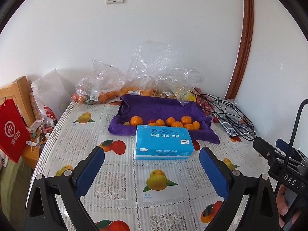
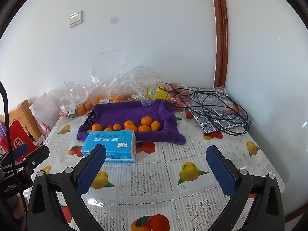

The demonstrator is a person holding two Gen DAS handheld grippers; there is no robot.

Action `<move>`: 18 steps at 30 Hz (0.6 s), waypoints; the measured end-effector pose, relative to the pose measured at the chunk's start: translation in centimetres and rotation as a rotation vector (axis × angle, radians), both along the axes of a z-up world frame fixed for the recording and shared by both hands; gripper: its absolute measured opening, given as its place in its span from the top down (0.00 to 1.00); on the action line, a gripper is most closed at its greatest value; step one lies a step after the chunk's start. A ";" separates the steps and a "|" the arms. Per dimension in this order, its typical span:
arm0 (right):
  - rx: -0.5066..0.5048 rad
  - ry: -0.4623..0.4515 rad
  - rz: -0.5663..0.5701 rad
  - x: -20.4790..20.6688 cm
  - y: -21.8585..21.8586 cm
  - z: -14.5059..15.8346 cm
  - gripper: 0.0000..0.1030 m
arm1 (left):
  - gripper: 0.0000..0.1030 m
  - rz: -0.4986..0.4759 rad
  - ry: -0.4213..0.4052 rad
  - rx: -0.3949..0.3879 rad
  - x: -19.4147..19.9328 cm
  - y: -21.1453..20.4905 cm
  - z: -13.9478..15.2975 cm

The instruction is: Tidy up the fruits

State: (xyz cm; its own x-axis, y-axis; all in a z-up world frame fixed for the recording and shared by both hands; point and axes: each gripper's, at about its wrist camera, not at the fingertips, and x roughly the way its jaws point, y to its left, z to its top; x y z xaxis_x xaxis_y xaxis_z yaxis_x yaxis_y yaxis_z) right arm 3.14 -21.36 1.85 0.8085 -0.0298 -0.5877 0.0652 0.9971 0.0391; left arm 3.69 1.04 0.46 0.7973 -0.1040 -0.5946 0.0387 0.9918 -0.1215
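A tray lined with a purple towel sits mid-table and holds several oranges along its near side. Clear plastic bags of more oranges lie behind it by the wall, with a yellow fruit bag at the back. One small red fruit lies loose right of the tray. My left gripper is open and empty above the table, near a blue tissue pack. My right gripper is open and empty too.
The blue tissue pack lies right in front of the tray. A checked pouch with tangled black cables sits at the back right. A red paper bag and clutter stand off the table's left edge. The wall is close behind.
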 end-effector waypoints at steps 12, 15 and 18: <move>-0.011 0.005 0.013 0.0 0.7 -0.1 0.01 | 0.03 0.001 -0.004 -0.004 -0.1 -0.1 0.0; -0.010 0.004 0.012 0.0 0.7 0.0 0.01 | 0.03 0.001 -0.006 -0.003 -0.2 -0.1 0.0; -0.008 0.002 0.007 0.0 0.8 -0.1 0.01 | 0.03 0.000 -0.007 -0.006 -0.2 0.0 0.0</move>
State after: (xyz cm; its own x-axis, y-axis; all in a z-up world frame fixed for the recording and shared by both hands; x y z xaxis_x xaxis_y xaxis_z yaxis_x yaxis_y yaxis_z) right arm 3.12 -20.60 1.79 0.8077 -0.0289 -0.5888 0.0581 0.9978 0.0307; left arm 3.45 1.01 0.51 0.8012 -0.1073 -0.5887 0.0393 0.9911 -0.1271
